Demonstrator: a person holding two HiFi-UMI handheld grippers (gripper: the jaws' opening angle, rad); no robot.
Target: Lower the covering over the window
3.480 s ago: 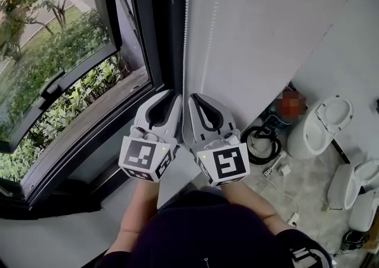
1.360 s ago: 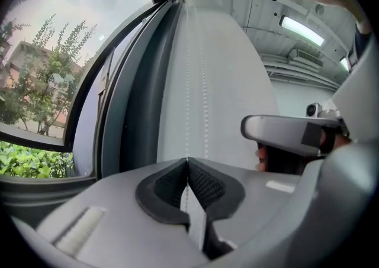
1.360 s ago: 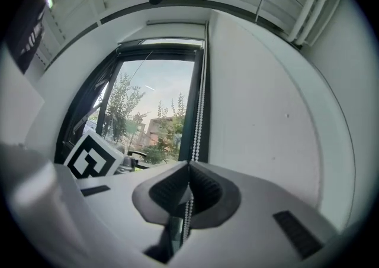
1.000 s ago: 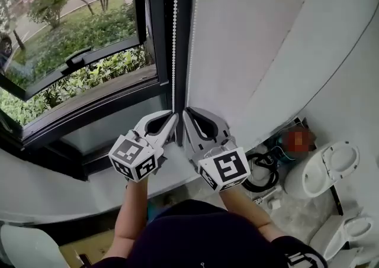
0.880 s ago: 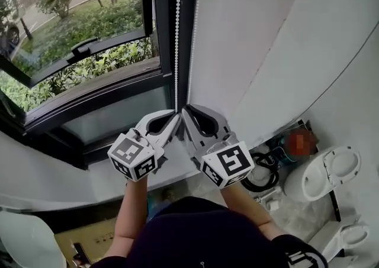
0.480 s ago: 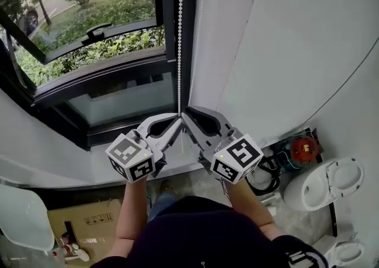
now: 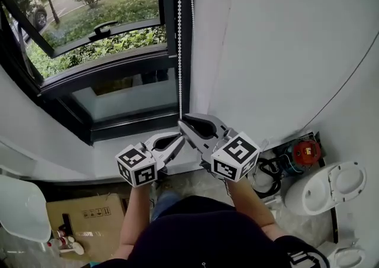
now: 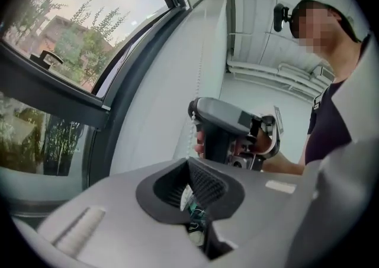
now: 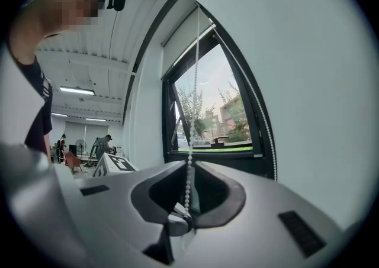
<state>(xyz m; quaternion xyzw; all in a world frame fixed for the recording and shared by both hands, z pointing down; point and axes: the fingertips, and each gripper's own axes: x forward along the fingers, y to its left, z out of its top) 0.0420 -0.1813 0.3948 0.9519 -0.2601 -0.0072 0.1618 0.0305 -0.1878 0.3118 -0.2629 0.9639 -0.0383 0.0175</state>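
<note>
Head view looks steeply down, and at the far left a brown cardboard box lies on the floor. Above it is the black-framed window, with one glass pane tilted outward over green bushes. The covering itself I cannot make out here. Its thin white bead chain hangs straight down along the right side of the window frame. A second strand runs just beside it.

Below the window, the grey left gripper points toward the chain with its jaws pressed together. In the left gripper view a short run of beads meets their tip, and a pale piece sits in the hollow between them. Just to the right and a little higher, the grey right gripper has its jaws pinching the chain. In the right gripper view the beads run straight down into them. The two tips nearly touch.

Further right stands a plain white wall. At its foot are a round red device and a white ceramic toilet bowl.
</note>
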